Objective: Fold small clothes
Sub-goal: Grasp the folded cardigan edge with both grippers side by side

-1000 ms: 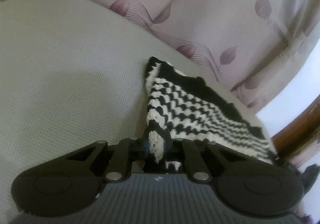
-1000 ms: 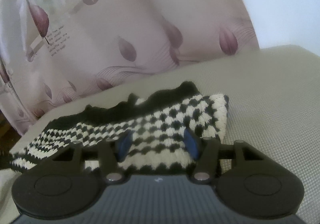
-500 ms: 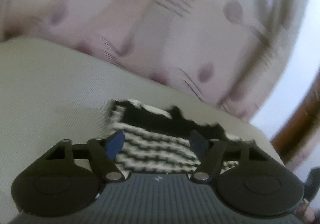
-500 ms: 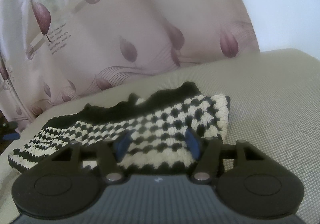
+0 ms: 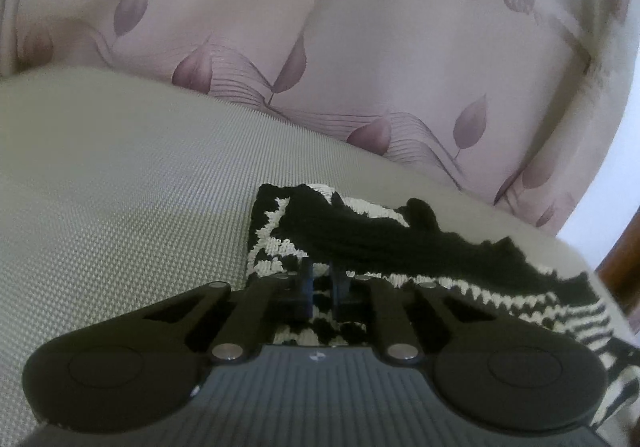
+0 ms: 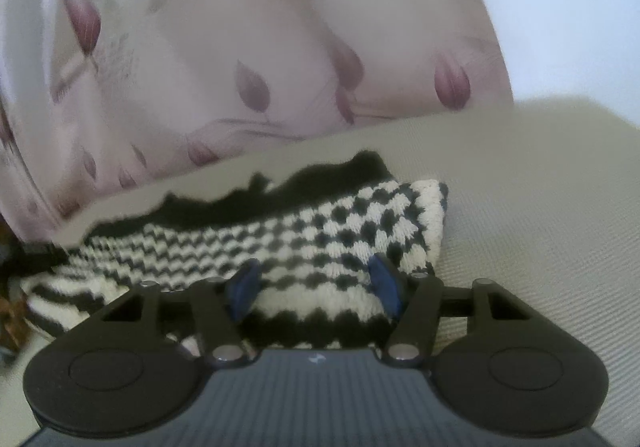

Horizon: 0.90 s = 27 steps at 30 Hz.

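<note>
A small black-and-white knitted garment [image 5: 384,243] lies on a grey-green woven surface [image 5: 120,175]. My left gripper [image 5: 322,287] is shut on the garment's near left part, the fingers close together with knit between them. In the right wrist view the same garment [image 6: 320,235] lies flat with its checked side up and a black band at the back. My right gripper [image 6: 316,283] is open, its blue fingertips [image 6: 244,283] apart just above the garment's near edge, holding nothing.
A pale pink curtain with purple leaf print [image 5: 320,47] hangs right behind the surface's far edge. A brown wooden piece [image 5: 624,267] shows at the far right. The woven surface extends to the left [image 5: 80,207] and to the right [image 6: 540,207] of the garment.
My left gripper let go of the garment's corner, opened half a second ago, and has now closed on the garment again. The right gripper stayed open and shifted slightly nearer.
</note>
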{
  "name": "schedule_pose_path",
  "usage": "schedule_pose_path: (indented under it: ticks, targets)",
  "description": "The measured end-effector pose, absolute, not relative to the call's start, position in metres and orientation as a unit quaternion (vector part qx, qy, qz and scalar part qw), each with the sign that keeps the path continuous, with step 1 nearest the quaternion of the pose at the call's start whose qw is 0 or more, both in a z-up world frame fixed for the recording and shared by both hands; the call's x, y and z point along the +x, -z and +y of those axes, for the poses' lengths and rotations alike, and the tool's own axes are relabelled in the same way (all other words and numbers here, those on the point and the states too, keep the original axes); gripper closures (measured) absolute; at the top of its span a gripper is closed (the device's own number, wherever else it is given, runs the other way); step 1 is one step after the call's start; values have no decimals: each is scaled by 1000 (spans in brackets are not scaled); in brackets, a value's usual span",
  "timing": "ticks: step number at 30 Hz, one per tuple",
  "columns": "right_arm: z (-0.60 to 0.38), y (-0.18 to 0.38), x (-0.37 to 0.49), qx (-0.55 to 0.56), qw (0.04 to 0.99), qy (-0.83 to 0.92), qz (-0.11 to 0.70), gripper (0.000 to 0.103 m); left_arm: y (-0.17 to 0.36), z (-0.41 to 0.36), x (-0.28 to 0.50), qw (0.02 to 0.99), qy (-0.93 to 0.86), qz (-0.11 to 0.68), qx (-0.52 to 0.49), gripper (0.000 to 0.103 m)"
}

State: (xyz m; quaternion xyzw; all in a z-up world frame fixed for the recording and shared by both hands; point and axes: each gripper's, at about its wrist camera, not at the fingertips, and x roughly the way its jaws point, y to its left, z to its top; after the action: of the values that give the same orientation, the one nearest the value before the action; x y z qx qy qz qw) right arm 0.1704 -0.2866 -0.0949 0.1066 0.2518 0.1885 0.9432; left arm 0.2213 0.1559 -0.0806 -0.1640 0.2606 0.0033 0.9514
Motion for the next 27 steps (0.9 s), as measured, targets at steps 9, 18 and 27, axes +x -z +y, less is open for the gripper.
schedule_pose_path:
  ticks: [9, 18, 27]
  targets:
    - [-273, 95, 164, 55, 952, -170, 251, 43, 81, 151, 221, 954, -15, 259, -150, 86]
    - [-264, 95, 163, 23, 955, -159, 251, 42, 82, 142, 218, 957, -26, 259, -129, 85]
    - [-257, 95, 162, -4, 957, -148, 249, 38, 80, 132, 219, 960, -38, 260, -101, 85]
